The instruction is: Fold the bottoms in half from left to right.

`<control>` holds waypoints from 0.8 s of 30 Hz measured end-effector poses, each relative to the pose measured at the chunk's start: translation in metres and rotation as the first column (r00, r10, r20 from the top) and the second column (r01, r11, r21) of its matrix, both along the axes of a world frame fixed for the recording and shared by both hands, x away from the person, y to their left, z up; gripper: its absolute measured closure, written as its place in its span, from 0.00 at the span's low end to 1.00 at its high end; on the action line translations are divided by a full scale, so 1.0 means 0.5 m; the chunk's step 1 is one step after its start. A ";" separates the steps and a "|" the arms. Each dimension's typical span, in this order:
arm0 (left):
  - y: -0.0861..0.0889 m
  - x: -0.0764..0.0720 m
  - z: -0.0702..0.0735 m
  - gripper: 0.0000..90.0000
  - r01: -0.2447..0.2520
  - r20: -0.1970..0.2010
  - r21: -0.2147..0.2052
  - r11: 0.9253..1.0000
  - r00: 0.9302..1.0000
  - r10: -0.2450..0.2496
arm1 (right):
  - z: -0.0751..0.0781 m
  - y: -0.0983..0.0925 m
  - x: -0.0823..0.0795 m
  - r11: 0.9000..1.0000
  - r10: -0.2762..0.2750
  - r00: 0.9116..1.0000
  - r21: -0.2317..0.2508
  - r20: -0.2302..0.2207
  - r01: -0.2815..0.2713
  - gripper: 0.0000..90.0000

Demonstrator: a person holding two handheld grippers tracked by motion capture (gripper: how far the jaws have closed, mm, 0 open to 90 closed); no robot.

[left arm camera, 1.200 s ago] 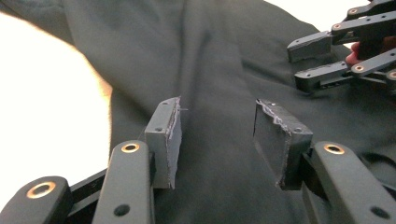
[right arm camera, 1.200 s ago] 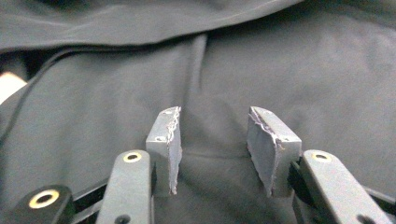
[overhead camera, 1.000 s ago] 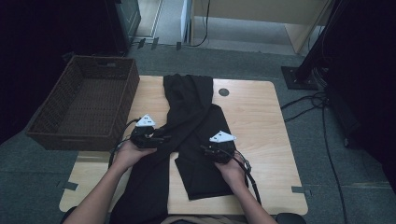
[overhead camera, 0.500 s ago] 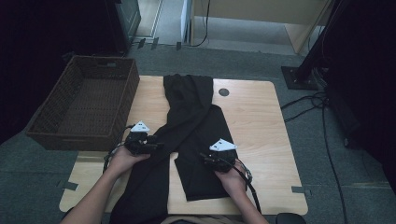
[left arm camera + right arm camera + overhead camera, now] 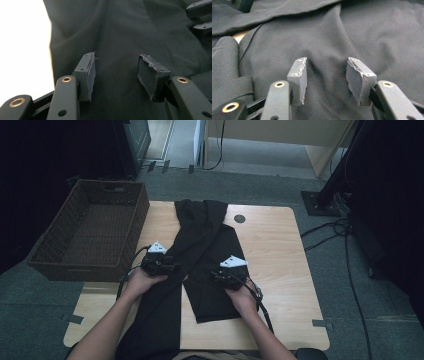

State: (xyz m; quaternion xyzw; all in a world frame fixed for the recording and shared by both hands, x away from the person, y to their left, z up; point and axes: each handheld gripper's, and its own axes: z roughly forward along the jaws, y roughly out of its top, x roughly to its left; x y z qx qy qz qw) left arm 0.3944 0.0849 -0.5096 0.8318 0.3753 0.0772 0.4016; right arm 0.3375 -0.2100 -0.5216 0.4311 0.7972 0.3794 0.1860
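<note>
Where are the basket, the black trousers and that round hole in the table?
basket (image 5: pixel 46 249): high view, left rim.
trousers (image 5: pixel 210 232): high view, the cloth's middle.
hole (image 5: pixel 239 218): high view, its centre.

My black garment (image 5: pixel 200 250) lies plain and unpatterned mid-frame on the pale wood table (image 5: pixel 280 250); a dark brown woven basket (image 5: pixel 90 232) sits upper left; my pads (image 5: pixel 298 77) are grey.
</note>
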 end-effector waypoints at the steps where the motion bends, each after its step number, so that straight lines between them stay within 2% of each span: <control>1: 0.004 0.000 0.003 0.54 -0.006 -0.001 -0.009 1.000 1.000 0.006 | 0.000 0.002 0.007 1.000 -0.006 1.000 0.002 -0.001 0.006 0.58; 4: 0.018 -0.010 0.020 0.53 0.002 -0.001 -0.018 1.000 1.000 -0.002 | 0.000 0.004 0.014 1.000 -0.009 1.000 0.001 0.000 0.009 0.57; 7: 0.034 -0.029 0.037 0.52 0.015 0.012 -0.015 1.000 1.000 -0.015 | 0.000 0.007 0.000 1.000 0.017 1.000 0.006 -0.001 -0.017 0.55; 10: 0.043 -0.049 0.039 0.51 0.027 -0.021 -0.048 0.999 0.999 -0.028 | 0.000 0.011 -0.022 0.999 0.048 0.999 0.003 0.001 -0.048 0.55; 13: 0.039 -0.071 0.036 0.50 0.053 -0.010 -0.017 0.998 0.999 -0.053 | 0.000 0.014 -0.045 0.998 0.068 0.998 0.000 0.000 -0.068 0.54; 16: 0.031 -0.084 0.030 0.47 0.067 -0.017 -0.015 0.998 0.998 -0.068 | 0.000 0.015 -0.070 0.997 0.073 0.997 0.002 0.000 -0.073 0.54; 20: 0.020 -0.093 0.015 0.45 0.084 -0.036 0.001 0.996 0.996 -0.084 | 0.001 0.016 -0.095 0.996 0.092 0.996 -0.003 -0.006 -0.092 0.53; 24: 0.008 -0.097 0.003 0.44 0.102 -0.030 0.038 0.994 0.994 -0.101 | 0.001 0.014 -0.114 0.995 0.101 0.995 0.001 -0.009 -0.101 0.53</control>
